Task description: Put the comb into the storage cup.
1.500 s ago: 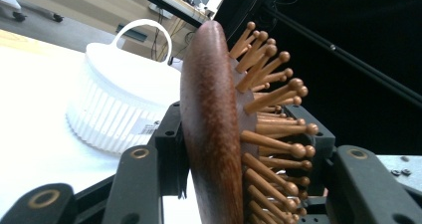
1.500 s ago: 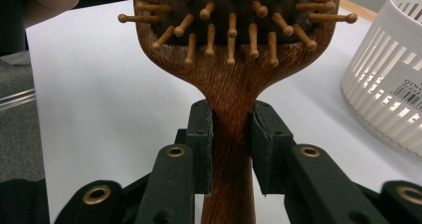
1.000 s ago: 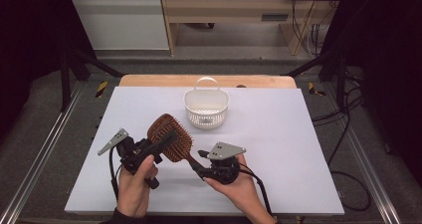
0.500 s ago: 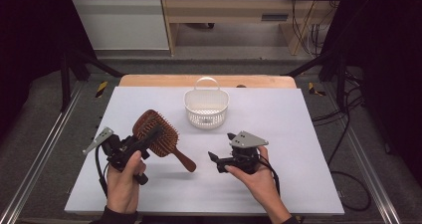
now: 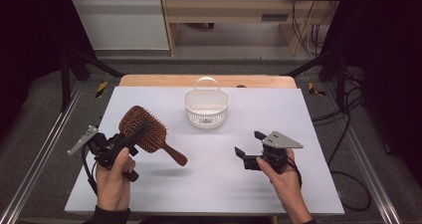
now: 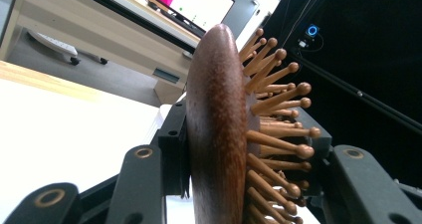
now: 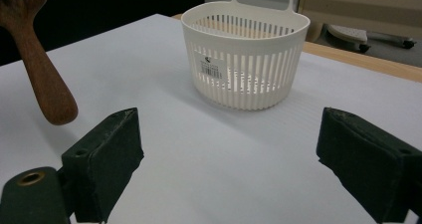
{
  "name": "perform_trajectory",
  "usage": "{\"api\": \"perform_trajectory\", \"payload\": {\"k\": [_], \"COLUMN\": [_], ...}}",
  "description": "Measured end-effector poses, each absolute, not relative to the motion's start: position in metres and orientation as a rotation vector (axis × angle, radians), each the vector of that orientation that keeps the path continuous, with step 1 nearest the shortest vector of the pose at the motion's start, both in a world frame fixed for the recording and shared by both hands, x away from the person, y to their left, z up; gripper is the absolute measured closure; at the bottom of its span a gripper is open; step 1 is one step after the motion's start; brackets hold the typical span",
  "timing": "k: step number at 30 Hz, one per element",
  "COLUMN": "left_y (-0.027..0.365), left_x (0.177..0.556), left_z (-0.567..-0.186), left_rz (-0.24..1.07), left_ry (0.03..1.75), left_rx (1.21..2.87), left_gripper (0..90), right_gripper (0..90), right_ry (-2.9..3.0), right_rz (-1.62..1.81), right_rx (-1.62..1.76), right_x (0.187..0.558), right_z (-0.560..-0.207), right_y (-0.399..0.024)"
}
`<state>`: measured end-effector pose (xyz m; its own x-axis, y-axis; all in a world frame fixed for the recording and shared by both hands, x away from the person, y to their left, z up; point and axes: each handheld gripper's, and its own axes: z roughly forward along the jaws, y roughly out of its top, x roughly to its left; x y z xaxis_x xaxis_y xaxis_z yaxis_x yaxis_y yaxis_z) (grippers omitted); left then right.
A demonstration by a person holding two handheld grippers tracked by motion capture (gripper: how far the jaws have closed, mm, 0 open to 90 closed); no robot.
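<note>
Our left tongs (image 5: 133, 136) and right tongs (image 5: 247, 150) are black, each with blocky matte jaws and brass-ringed screw holes. A grey three-cornered plate tops each body, a black cable trails from each, and dark sleeves cover our wrists nearest the cables.

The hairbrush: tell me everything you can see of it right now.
The hairbrush is a dark reddish-brown wooden paddle brush with lighter round-tipped wooden pins and a short rounded handle. The left gripper holds it clear of the table, its jaws clamped across the head, one on the smooth back, the other on the pin side. The handle points down toward the right gripper, free of it. The basket stands apart.
</note>
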<state>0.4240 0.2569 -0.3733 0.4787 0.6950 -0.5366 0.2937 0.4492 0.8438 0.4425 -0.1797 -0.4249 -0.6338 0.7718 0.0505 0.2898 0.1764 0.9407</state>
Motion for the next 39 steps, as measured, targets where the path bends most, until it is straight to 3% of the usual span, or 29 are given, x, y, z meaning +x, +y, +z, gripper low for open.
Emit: {"api": "perform_trajectory", "payload": {"k": [11,27,39], "left_y": [0.260,0.233,0.211], "left_x": [0.427,0.472,0.476], "left_z": [-0.350,-0.279,-0.269], "left_rz": [0.321,0.319,0.308], "left_ry": [1.086,1.089,1.092], "left_rx": [1.110,1.164,1.121], "left_gripper": [52.4,52.4,52.4], "right_gripper": [5.6,6.4,6.8], "right_ry": [1.883,1.910,1.875], "right_rz": [1.422,1.447,1.427], "right_rx": [1.009,0.987,0.987], "right_x": [0.440,0.440,0.438], "right_z": [-0.437,-0.438,-0.440], "right_y": [-0.201,-0.195,-0.198]}}
